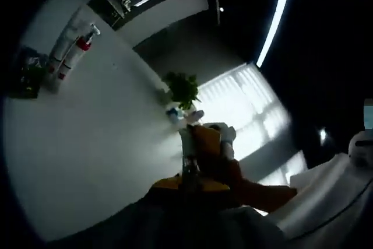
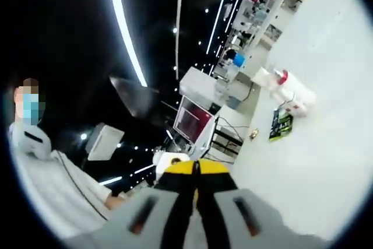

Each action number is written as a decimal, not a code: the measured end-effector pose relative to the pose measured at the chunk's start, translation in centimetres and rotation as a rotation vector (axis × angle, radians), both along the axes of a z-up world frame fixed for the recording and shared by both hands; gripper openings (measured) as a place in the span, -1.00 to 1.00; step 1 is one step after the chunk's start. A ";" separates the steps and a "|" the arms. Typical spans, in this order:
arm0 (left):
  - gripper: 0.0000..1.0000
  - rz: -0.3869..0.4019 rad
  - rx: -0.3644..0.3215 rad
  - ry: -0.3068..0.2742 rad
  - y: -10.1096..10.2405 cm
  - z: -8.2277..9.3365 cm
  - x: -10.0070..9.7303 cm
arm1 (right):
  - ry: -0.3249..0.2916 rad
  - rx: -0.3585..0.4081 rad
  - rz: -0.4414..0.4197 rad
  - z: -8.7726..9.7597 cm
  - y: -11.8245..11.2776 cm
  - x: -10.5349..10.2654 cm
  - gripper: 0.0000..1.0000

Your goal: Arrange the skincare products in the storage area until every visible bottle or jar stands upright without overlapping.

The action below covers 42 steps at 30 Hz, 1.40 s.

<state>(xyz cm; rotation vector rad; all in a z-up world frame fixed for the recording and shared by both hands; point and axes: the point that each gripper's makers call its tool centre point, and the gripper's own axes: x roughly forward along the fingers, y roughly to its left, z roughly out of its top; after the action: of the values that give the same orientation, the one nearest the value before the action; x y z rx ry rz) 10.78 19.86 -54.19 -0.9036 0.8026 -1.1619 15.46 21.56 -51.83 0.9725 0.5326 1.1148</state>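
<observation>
Two white skincare bottles [image 1: 74,52] with red collars, one with a pump head, sit close together at the far edge of the white table [image 1: 87,144], well away from my left gripper [image 1: 190,170]. Its yellow-tipped jaws rise dark from the bottom, with an orange and white shape [image 1: 210,143] just past them that I cannot identify. In the right gripper view the same white bottles [image 2: 289,90] lie far off on the table [image 2: 315,167]. My right gripper [image 2: 196,172] has its yellow tips pressed together with nothing between them, held in the air off the table's edge.
A dark green packet [image 1: 26,74] lies beside the bottles; it is the same packet [image 2: 281,125] seen in the right gripper view. A potted plant [image 1: 182,88] stands at the table's far side. A person in white [image 2: 52,185] sits close by. A monitor [image 2: 192,118] and shelves [image 2: 256,10] stand behind.
</observation>
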 end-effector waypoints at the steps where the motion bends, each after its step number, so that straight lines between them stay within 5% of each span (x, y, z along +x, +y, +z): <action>1: -0.97 0.013 -0.010 0.017 0.1 0.1 0.2 | -0.006 -0.003 -0.002 0.0 0.1 0.0 -0.96; 7: -0.99 0.011 -0.002 0.025 0.7 0.1 0.0 | 0.013 -0.045 0.056 -0.6 1.1 -0.8 -0.76; 13: -0.98 0.009 -0.039 0.067 1.0 0.4 0.0 | -0.018 -0.056 0.088 -0.3 1.4 -1.5 -0.96; 16: -0.88 0.087 -0.042 -0.021 1.1 0.6 0.8 | -0.008 -0.035 0.053 0.0 1.2 -0.9 -0.97; 19: -0.69 0.067 -0.047 0.000 0.5 0.6 0.4 | 0.000 -0.015 0.039 0.2 1.3 -0.8 -0.97; 23: -0.96 0.052 -0.083 0.046 0.4 1.0 0.3 | -0.027 -0.021 0.035 0.3 1.8 -1.1 -0.97; 32: -0.99 0.065 -0.107 0.111 1.4 1.0 0.3 | -0.025 -0.033 0.063 0.0 1.6 -1.3 -0.83; 37: -0.99 0.056 -0.110 0.153 1.8 0.9 0.0 | -0.061 -0.046 0.119 -0.1 1.7 -2.2 -0.96; 42: -0.98 0.101 -0.138 0.160 1.9 0.8 0.3 | -0.084 -0.049 0.086 -0.2 1.7 -1.9 -0.97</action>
<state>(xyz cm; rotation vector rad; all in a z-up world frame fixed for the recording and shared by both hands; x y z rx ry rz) 11.09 21.79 -53.39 -1.1503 0.8027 -1.0762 13.52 23.26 -52.07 0.8630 0.5358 1.2088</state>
